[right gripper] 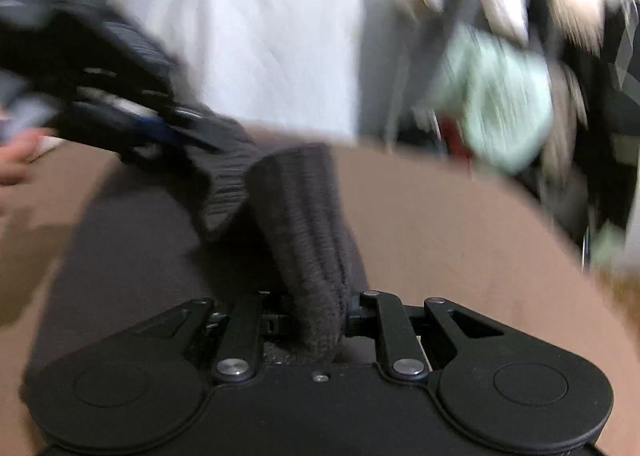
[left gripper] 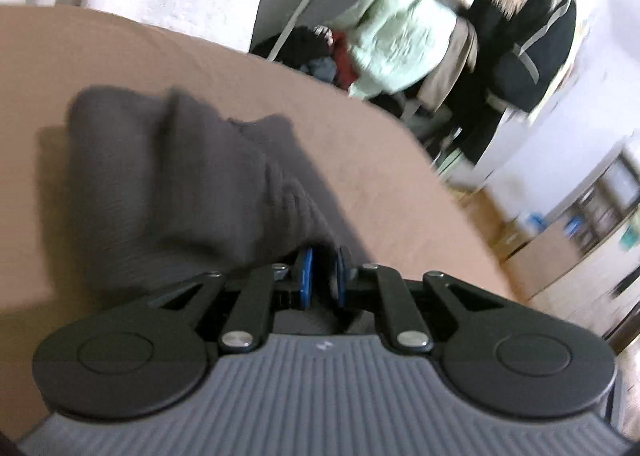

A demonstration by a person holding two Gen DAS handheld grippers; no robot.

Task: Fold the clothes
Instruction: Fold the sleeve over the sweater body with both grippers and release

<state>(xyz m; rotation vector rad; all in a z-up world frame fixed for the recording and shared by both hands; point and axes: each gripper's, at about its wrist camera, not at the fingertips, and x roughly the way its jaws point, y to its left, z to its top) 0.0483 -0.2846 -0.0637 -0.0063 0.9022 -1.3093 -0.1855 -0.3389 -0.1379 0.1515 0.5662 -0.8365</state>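
Note:
A dark grey knitted garment (left gripper: 168, 176) lies on a brown bed surface (left gripper: 360, 160). My left gripper (left gripper: 322, 276) is shut on one edge of it, the blue pads (left gripper: 306, 276) pinching the fabric. In the right wrist view the same garment (right gripper: 304, 216) runs down into my right gripper (right gripper: 316, 320), which is shut on its ribbed edge. The left gripper also shows in the right wrist view (right gripper: 168, 132) at the upper left, holding the other end lifted above the bed. Both views are motion-blurred.
Beyond the bed's far edge stands a rack with hanging clothes, among them a pale green top (left gripper: 392, 44) and dark jackets (left gripper: 532, 56). A white wall (right gripper: 256, 36) is behind. Wooden floor and shelving (left gripper: 580, 240) lie to the right.

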